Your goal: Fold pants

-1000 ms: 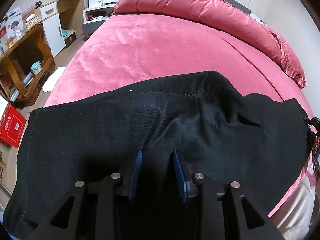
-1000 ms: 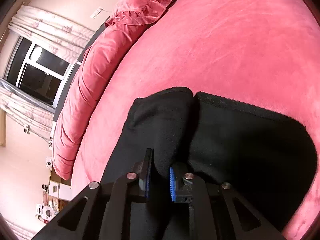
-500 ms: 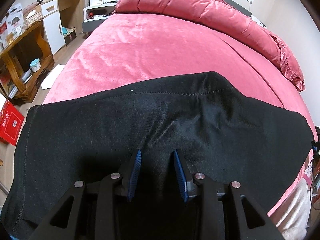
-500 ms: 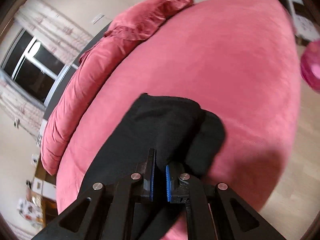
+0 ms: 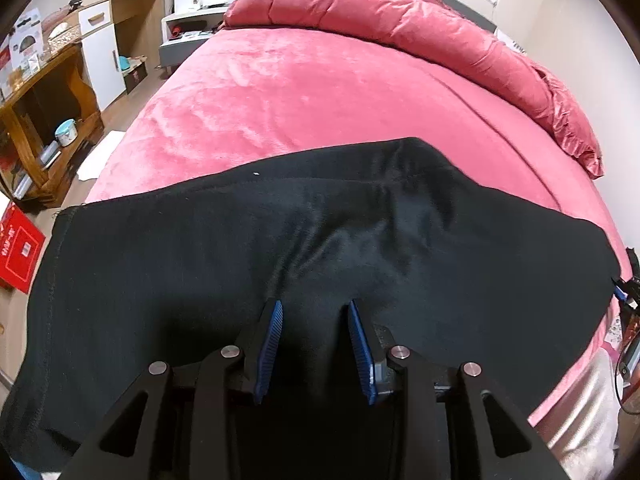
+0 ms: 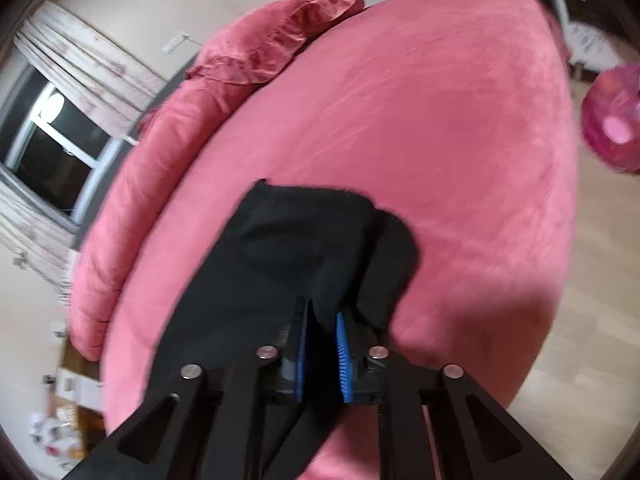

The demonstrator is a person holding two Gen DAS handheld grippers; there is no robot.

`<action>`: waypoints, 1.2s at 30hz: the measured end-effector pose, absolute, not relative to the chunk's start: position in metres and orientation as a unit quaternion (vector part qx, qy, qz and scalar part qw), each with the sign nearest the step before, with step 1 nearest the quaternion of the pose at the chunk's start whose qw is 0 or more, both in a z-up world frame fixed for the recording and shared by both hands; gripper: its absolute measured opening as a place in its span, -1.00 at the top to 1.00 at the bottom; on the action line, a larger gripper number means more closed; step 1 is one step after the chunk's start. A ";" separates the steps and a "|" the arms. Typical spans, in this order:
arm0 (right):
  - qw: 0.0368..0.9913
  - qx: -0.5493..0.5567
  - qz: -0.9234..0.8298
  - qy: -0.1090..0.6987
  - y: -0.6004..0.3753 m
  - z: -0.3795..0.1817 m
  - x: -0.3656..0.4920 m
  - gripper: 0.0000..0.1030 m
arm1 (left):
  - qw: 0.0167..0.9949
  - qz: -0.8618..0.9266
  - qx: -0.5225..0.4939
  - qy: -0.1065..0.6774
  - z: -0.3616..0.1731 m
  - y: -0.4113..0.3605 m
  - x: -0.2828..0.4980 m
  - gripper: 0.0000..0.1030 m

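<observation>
right claw (image 6: 322, 322): jaws have just been opening; narrow gap, a fold of the black pants (image 6: 304, 248) still sits between the blue pads (image 6: 342, 354). We can't tell if the pads still bite, so we read it as letting go.
left claw (image 5: 314, 312): jaws part-open over the near edge of the pants (image 5: 320, 248); dark cloth lies between the ribbed pads (image 5: 269, 344), but we see no pinch, pads look clear of it.
pants, place: spread across the near side of the pink bed (image 5: 320, 88), long edge running left to right; left end hangs near the bed's left edge, right end reaches the right edge beside the other claw.
pants, handling: we judge them light, limp, no stiffness; they will sag and drag from any single pinch. Not fragile. Matte knit, likely grippy against plush, so lift rather than slide.
where to grip: we'd take stitched hems or the doubled fold edge at the right end, both layers together; two corners at once keeps the fold square.
bed cover: plush velvet nap, soft, rounded edge.
duvet roll (image 5: 400, 16): same pink, bulky, lying along the far side, well apart from the pants.
pads: blue ridged rubber, flat faces.
</observation>
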State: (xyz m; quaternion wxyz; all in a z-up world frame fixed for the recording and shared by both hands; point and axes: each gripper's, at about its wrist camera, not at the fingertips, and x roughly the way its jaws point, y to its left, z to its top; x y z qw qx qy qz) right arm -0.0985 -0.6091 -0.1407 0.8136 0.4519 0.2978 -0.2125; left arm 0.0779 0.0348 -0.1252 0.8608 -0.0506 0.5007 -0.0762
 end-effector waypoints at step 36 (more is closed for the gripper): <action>0.902 0.245 -0.110 0.338 -0.484 -0.061 -0.081 0.38 | 0.857 -0.153 -0.027 0.491 -0.125 -0.006 0.068 0.33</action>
